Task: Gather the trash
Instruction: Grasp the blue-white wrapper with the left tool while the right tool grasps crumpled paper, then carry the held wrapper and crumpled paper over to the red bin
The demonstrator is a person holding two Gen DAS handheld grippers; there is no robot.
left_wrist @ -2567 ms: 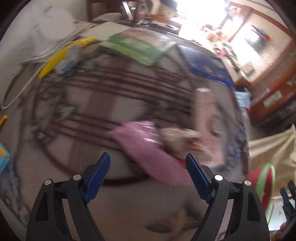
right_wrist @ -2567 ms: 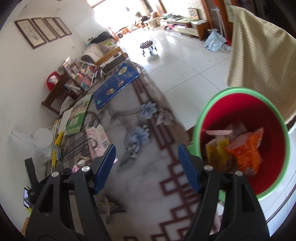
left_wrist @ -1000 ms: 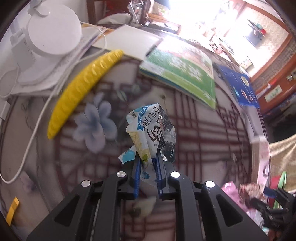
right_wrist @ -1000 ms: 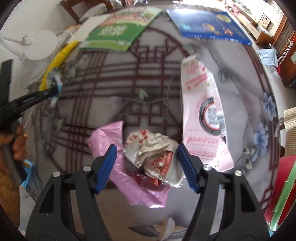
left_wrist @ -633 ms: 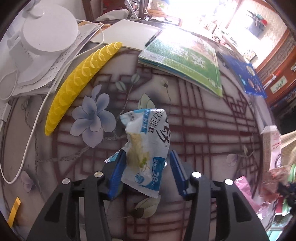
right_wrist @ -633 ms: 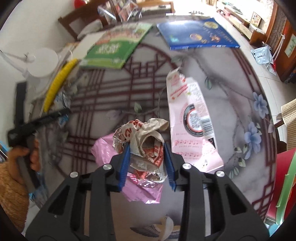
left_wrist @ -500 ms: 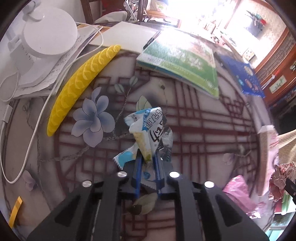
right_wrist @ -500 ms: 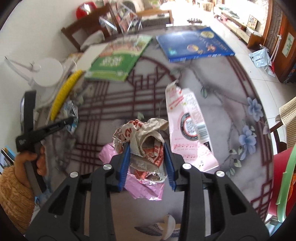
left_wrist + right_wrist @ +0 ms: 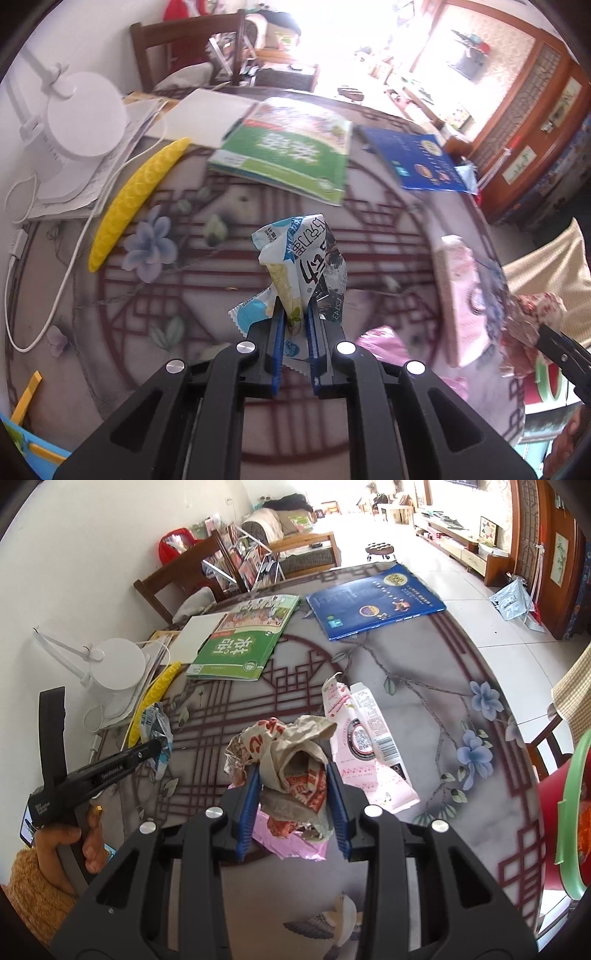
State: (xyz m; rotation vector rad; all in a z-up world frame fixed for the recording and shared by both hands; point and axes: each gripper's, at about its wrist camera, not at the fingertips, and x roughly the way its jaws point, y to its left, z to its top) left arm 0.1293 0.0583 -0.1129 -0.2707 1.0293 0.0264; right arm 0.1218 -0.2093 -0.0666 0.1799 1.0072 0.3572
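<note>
We hold a blue-and-white wrapper [image 9: 301,258] pinched in our left gripper [image 9: 294,325] and a crumpled paper wad [image 9: 291,764] clamped in our right gripper [image 9: 291,794], both lifted above the table [image 9: 424,657]. The red bin [image 9: 561,812] already holds some trash; a pink carton [image 9: 365,746] and pink foil [image 9: 295,845] remain.

both tools share one build — the left gripper [image 9: 294,321] and the right gripper [image 9: 291,775] have matte black plastic arms, each with round silver rivets, ending in ribbed blue pads [image 9: 248,805]. seen from the right wrist view, the left tool carries small white lettering on its side and a wide black strap behind it — the hand [image 9: 79,836] gripping it comes out of a fuzzy mustard-orange sleeve [image 9: 33,890].
</note>
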